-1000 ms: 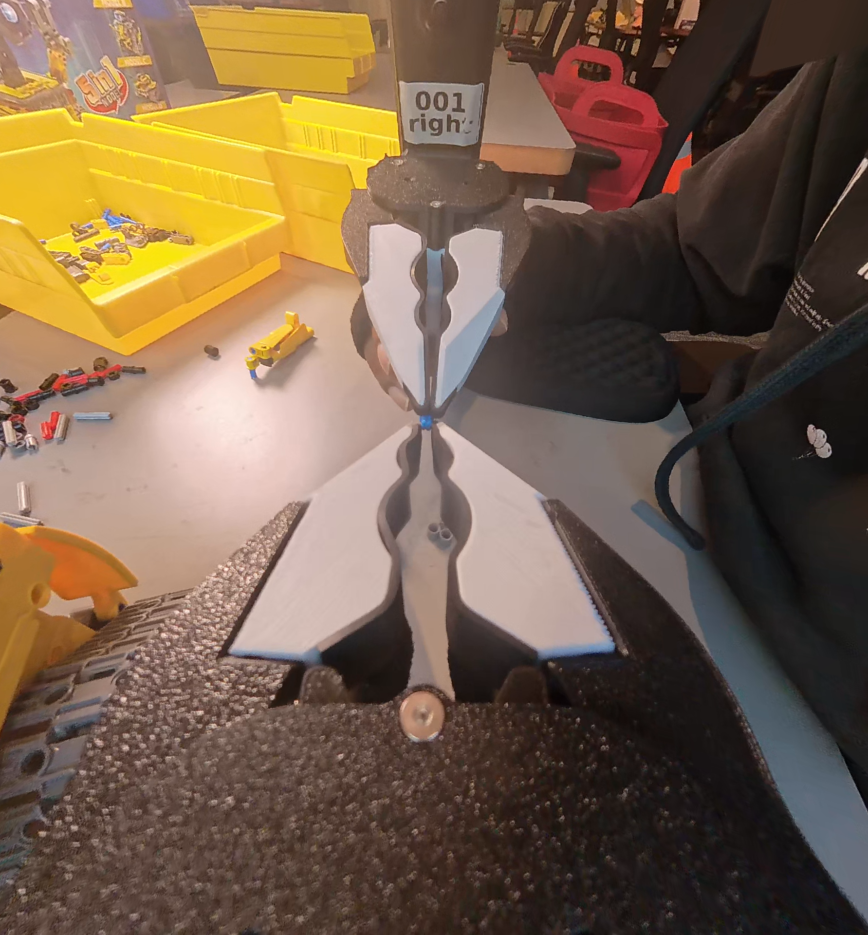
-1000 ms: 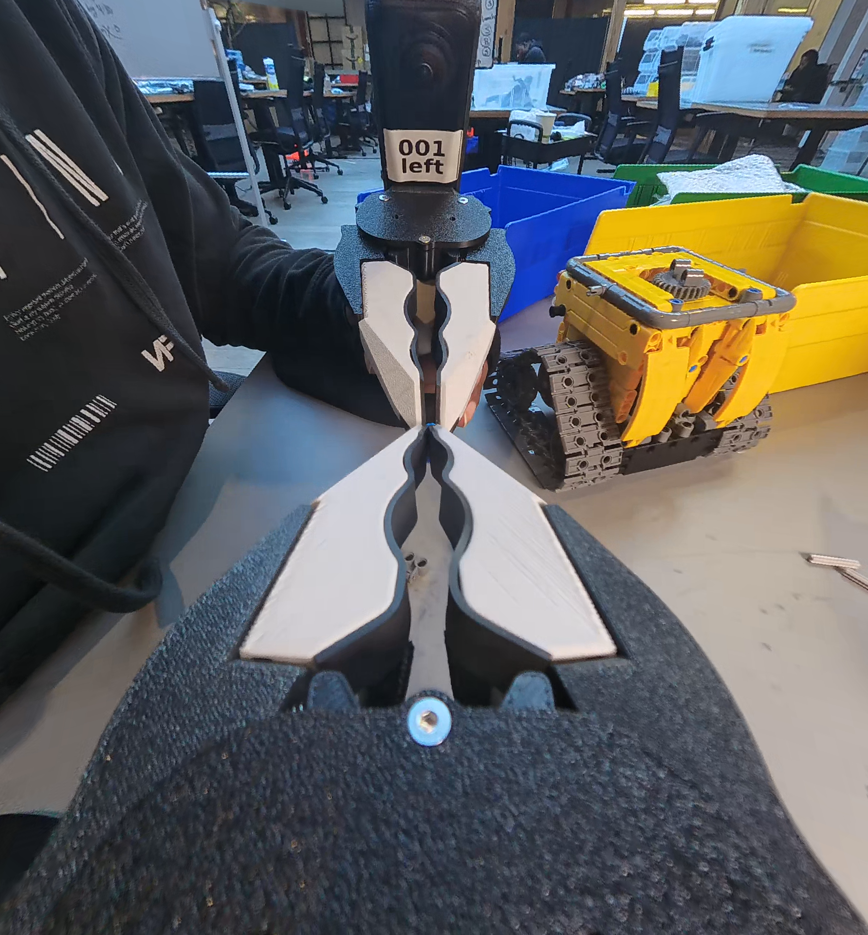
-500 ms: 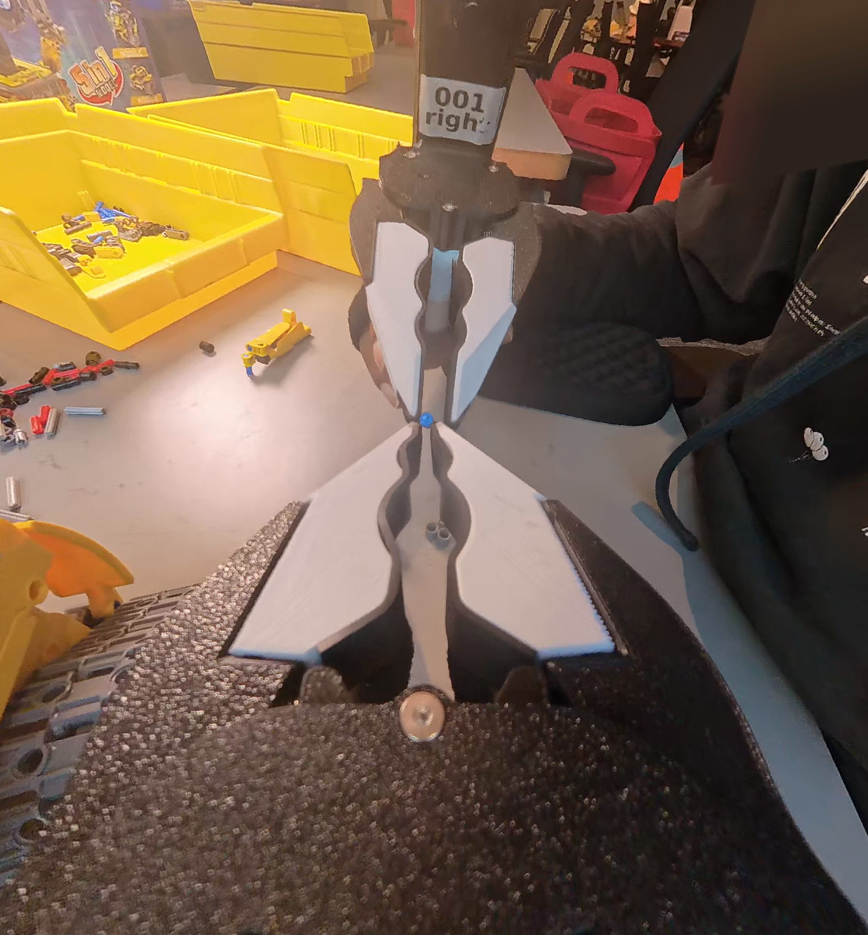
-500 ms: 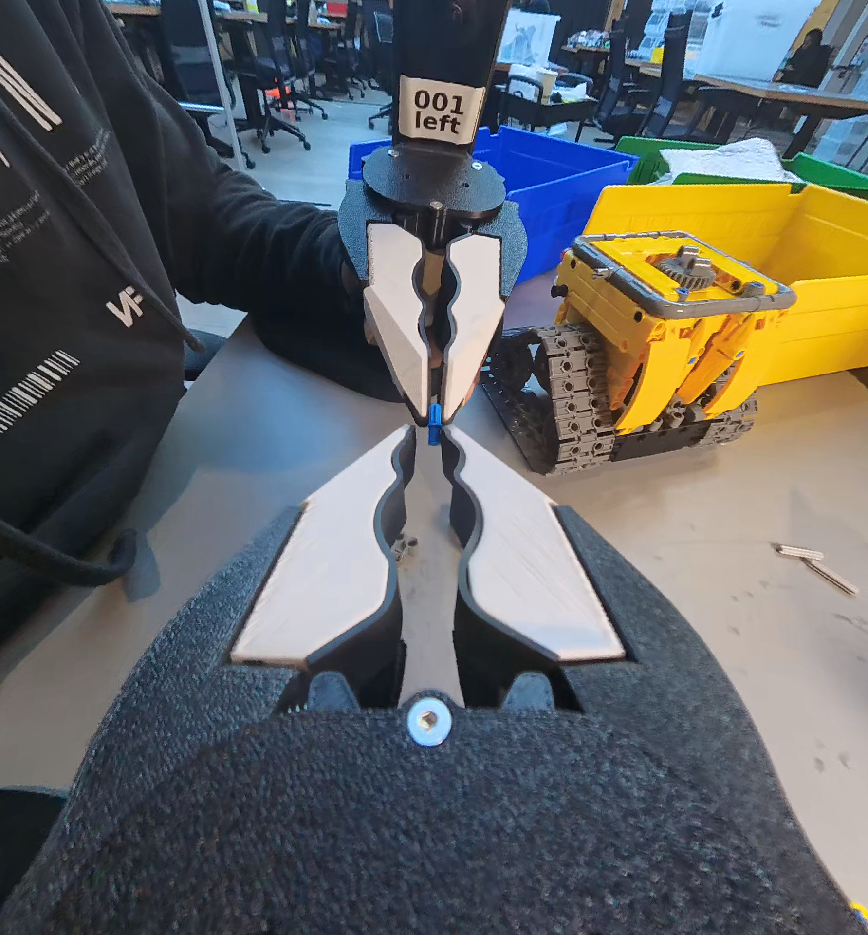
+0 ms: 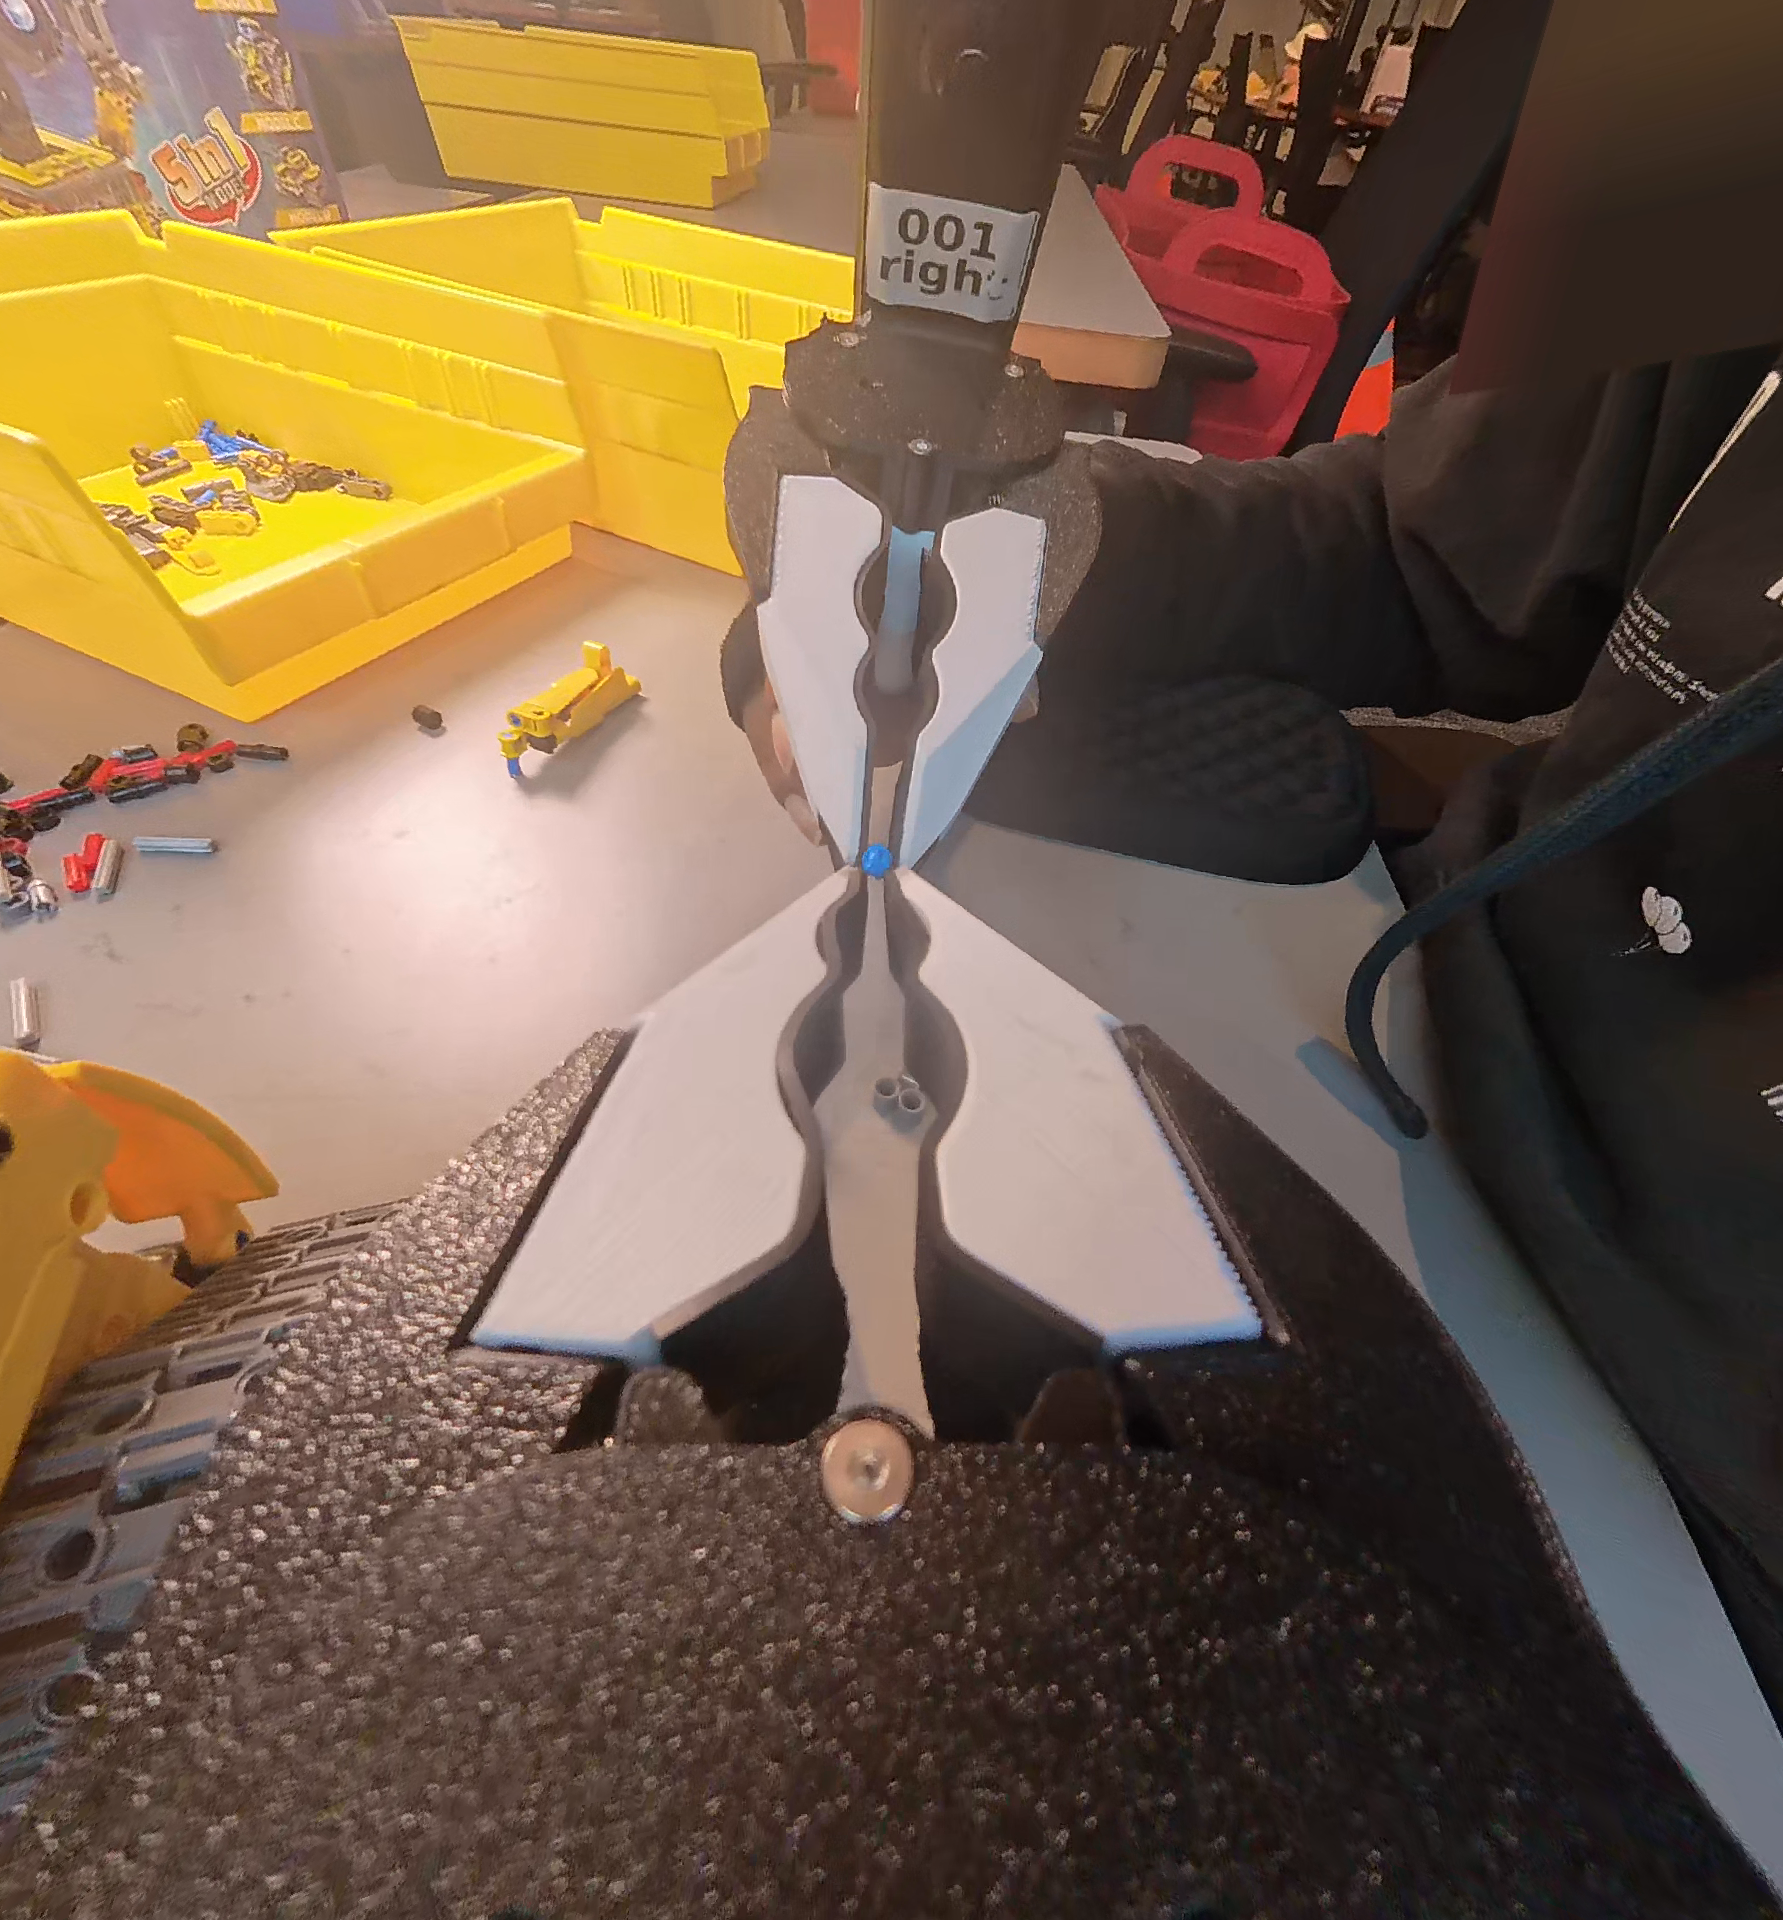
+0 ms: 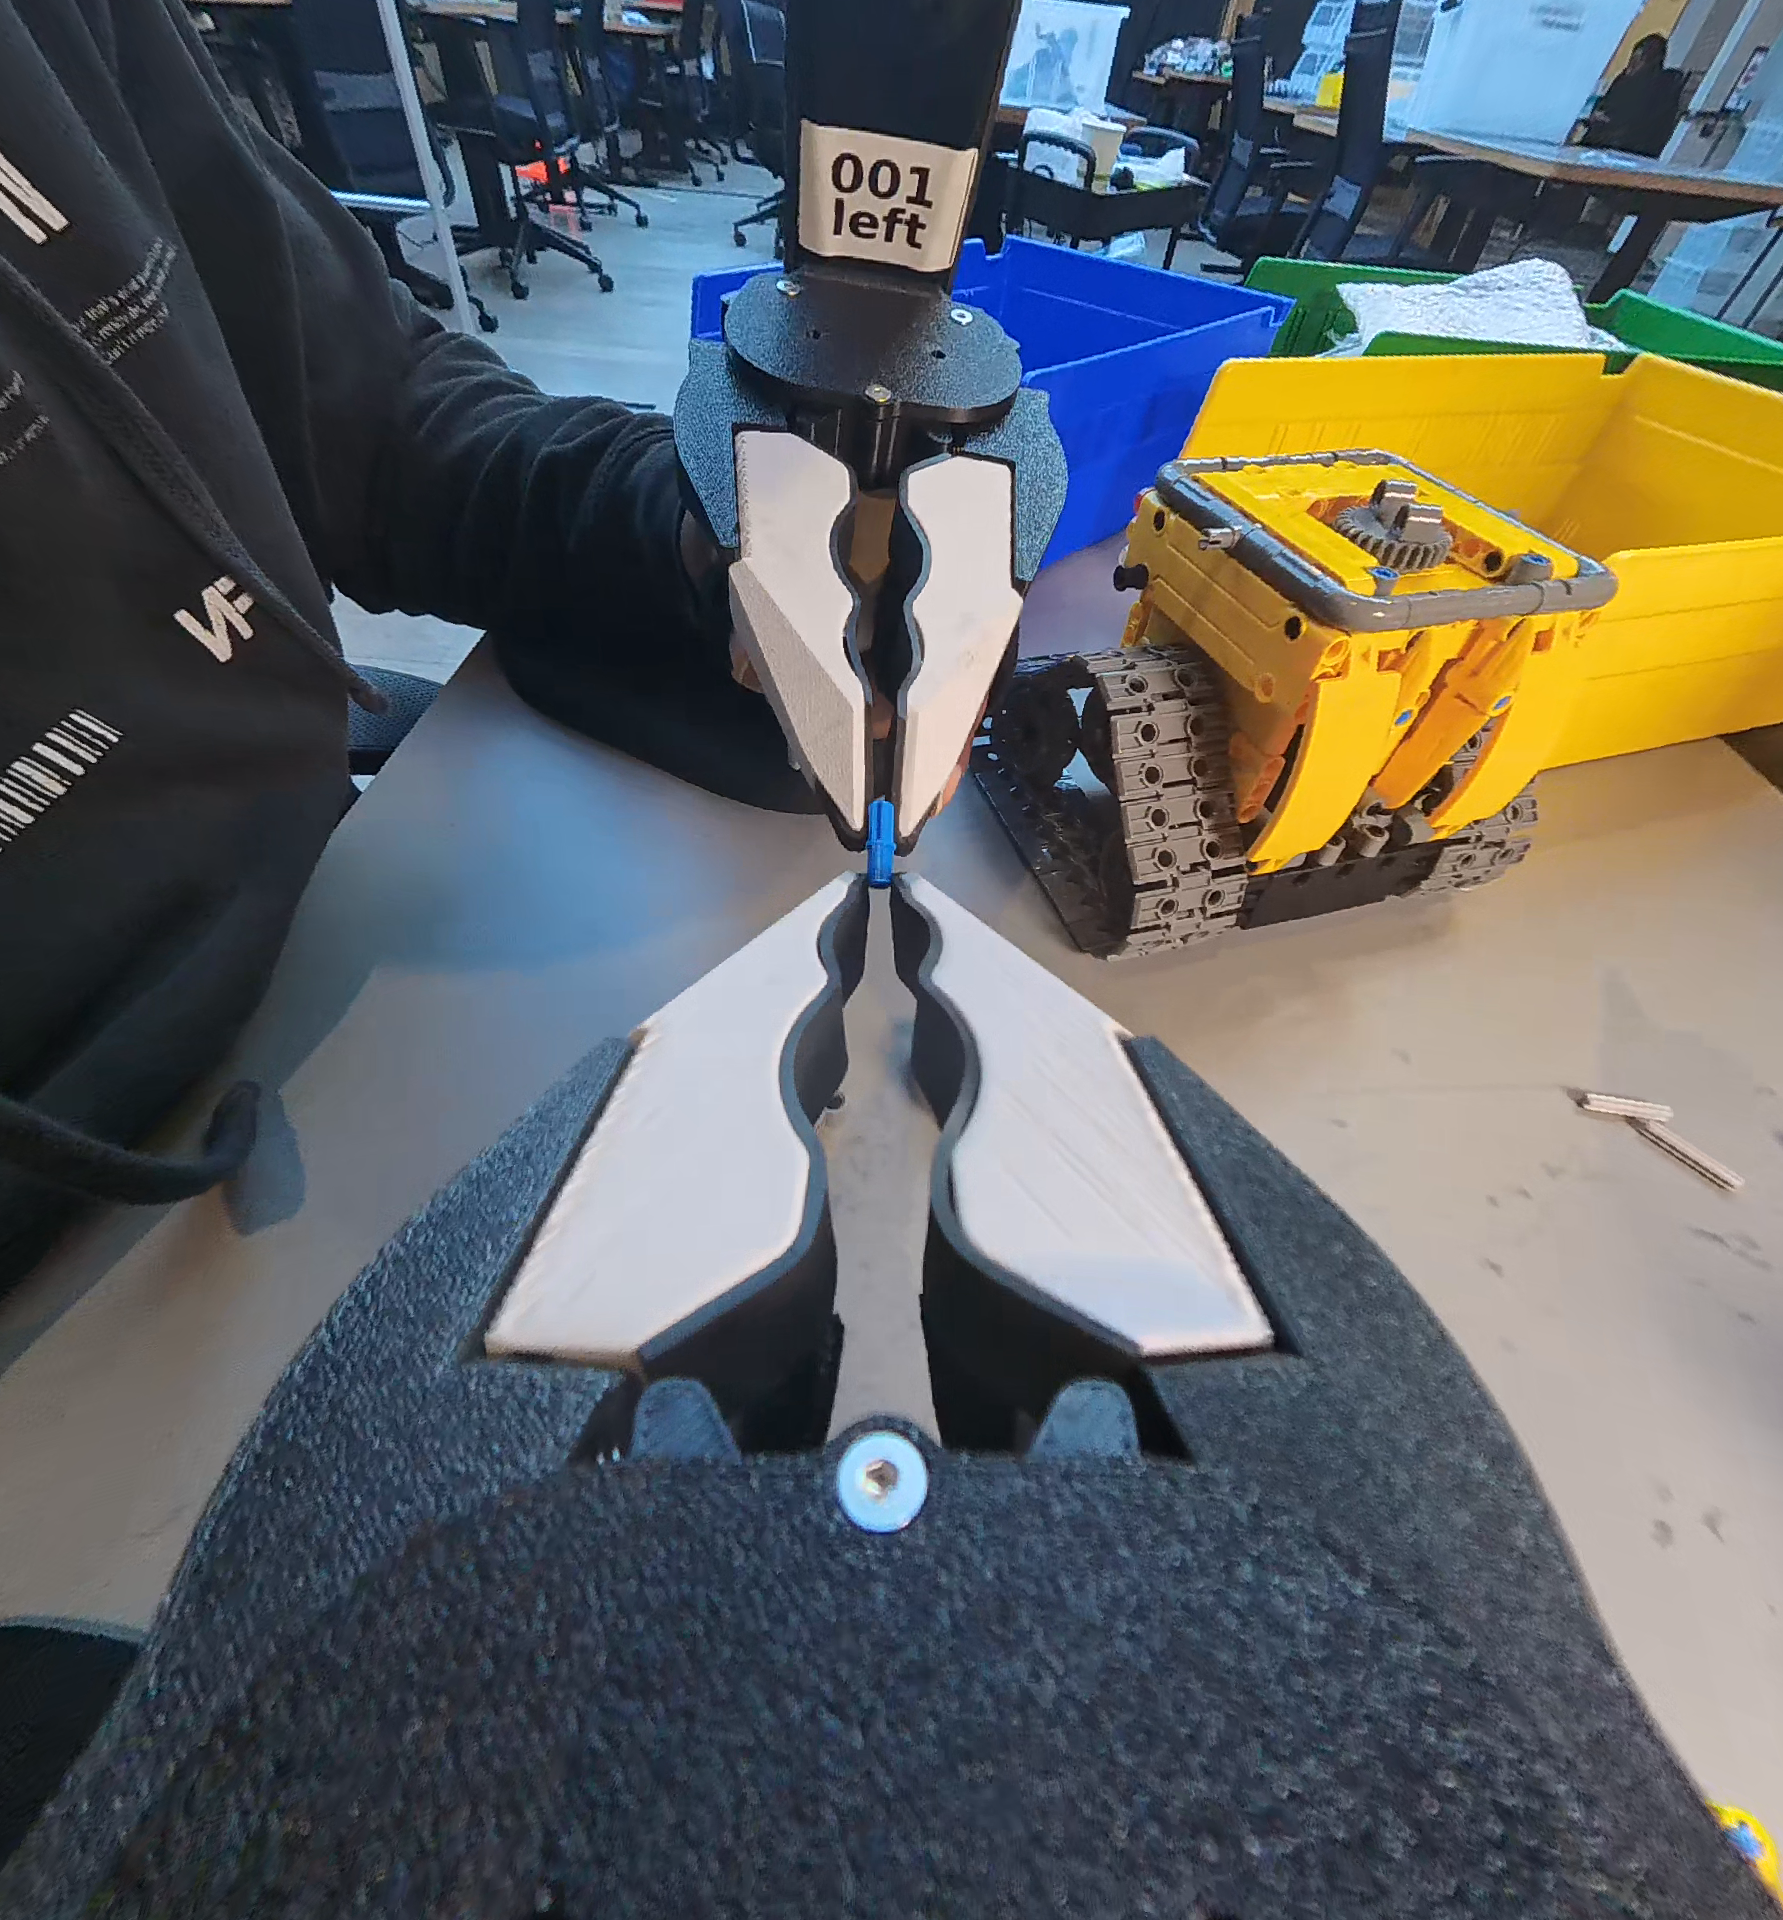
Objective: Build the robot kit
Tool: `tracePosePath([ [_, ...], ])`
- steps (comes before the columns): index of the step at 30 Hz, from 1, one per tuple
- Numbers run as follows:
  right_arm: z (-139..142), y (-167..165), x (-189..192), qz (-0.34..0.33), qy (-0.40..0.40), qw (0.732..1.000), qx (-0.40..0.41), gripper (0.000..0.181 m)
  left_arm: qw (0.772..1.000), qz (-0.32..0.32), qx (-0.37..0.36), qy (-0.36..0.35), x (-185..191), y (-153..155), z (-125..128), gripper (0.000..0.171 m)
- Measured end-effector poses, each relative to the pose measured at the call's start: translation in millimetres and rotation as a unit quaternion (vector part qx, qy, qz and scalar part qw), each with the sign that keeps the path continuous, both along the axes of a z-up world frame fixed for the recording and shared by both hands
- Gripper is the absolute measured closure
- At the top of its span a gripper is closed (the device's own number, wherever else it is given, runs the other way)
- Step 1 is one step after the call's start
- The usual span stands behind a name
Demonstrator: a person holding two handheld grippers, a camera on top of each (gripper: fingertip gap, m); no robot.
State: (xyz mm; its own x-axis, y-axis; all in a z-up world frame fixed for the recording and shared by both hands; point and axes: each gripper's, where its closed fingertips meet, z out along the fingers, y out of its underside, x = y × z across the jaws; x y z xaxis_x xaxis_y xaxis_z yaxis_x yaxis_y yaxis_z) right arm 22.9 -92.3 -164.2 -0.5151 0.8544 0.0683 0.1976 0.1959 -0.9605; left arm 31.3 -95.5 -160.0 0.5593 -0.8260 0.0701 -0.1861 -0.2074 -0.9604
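A small blue pin (image 5: 876, 860) is held in the air between both grippers, which meet tip to tip above the grey table (image 5: 399, 935). My left gripper (image 5: 874, 881) is shut on one end of it. My right gripper (image 6: 876, 883) has its jaws closed in on the other end. In the right wrist view the blue pin (image 6: 879, 844) sticks out of the left gripper (image 6: 879, 821) toward my own tips. The right gripper (image 5: 879, 844) faces me in the left wrist view. A small grey connector (image 5: 902, 1096) lies on the table under my left fingers.
A yellow tracked vehicle model (image 6: 1334, 675) stands beside the left gripper. Yellow bins (image 5: 243, 520) hold small parts. Loose parts (image 5: 35, 821) and a small yellow assembly (image 5: 570, 707) lie on the table. Grey axles (image 6: 1656, 1132) lie to the right. A person in a black hoodie (image 6: 139, 520) sits close. The tips of both grippers are at nearly the same place. My right tips are roughly 8 cm from the small grey connector (image 5: 902, 1096).
The right gripper's jaws parted a little and drew back, which bared the blue pin in the left gripper's tips. They have since narrowed on it again. The left gripper stayed shut.
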Motion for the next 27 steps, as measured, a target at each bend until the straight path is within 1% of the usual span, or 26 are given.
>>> tracePosePath([
  [3, 1.2, 3.7, -0.4, -0.006, -0.005, 1.000, -0.015, 0.177, 1.000, 0.005, -0.006, -0.002, -1.3, 2.3, -1.0, 0.169],
  [5, 3.5, 9.3, -0.4, -0.016, -0.007, 1.000, -0.024, 0.177, 1.000, -0.007, -0.018, -0.002, 0.5, 0.8, -2.5, 0.158],
  [7, 6.2, 19.9, -1.0, -0.038, -0.011, 0.999, -0.033, 0.177, 0.998, -0.034, -0.052, 0.011, 4.5, -3.1, -10.8, 0.151],
  [8, 7.3, 25.7, -0.9, -0.049, -0.016, 0.998, -0.037, 0.177, 0.995, -0.055, -0.078, 0.032, 6.7, -7.3, -19.6, 0.149],
  [10, 5.6, 36.2, 0.3, -0.071, -0.039, 0.996, -0.045, 0.177, 0.985, -0.077, -0.115, 0.101, 6.0, -13.1, -44.1, 0.144],
  [12, 2.2, 45.9, 1.4, -0.100, -0.063, 0.992, -0.045, 0.177, 0.973, -0.096, -0.125, 0.167, 5.7, -18.7, -64.2, 0.141],
  [14, -4.2, 50.4, 5.1, -0.117, -0.096, 0.987, -0.048, 0.177, 0.965, -0.109, -0.121, 0.206, 8.4, -20.7, -75.3, 0.141],
  [16, -13.2, 52.0, 11.4, -0.128, -0.133, 0.982, -0.046, 0.177, 0.960, -0.115, -0.112, 0.231, 10.7, -19.3, -82.4, 0.141],
  [18, -20.9, 50.4, 19.3, -0.133, -0.159, 0.977, -0.042, 0.177, 0.958, -0.113, -0.101, 0.241, 12.1, -15.9, -84.3, 0.144],
  [23, -38.1, 43.3, 36.8, -0.147, -0.199, 0.968, -0.041, 0.177, 0.954, -0.089, -0.089, 0.271, 10.7, -11.4, -90.7, 0.156],
  [24, -41.9, 41.1, 39.2, -0.147, -0.207, 0.966, -0.040, 0.177, 0.954, -0.080, -0.087, 0.276, 9.8, -10.5, -91.0, 0.162],
  [27, -50.0, 32.0, 42.4, -0.142, -0.223, 0.964, -0.037, 0.177, 0.954, -0.065, -0.080, 0.281, 10.2, -11.8, -91.4, 0.165],
])
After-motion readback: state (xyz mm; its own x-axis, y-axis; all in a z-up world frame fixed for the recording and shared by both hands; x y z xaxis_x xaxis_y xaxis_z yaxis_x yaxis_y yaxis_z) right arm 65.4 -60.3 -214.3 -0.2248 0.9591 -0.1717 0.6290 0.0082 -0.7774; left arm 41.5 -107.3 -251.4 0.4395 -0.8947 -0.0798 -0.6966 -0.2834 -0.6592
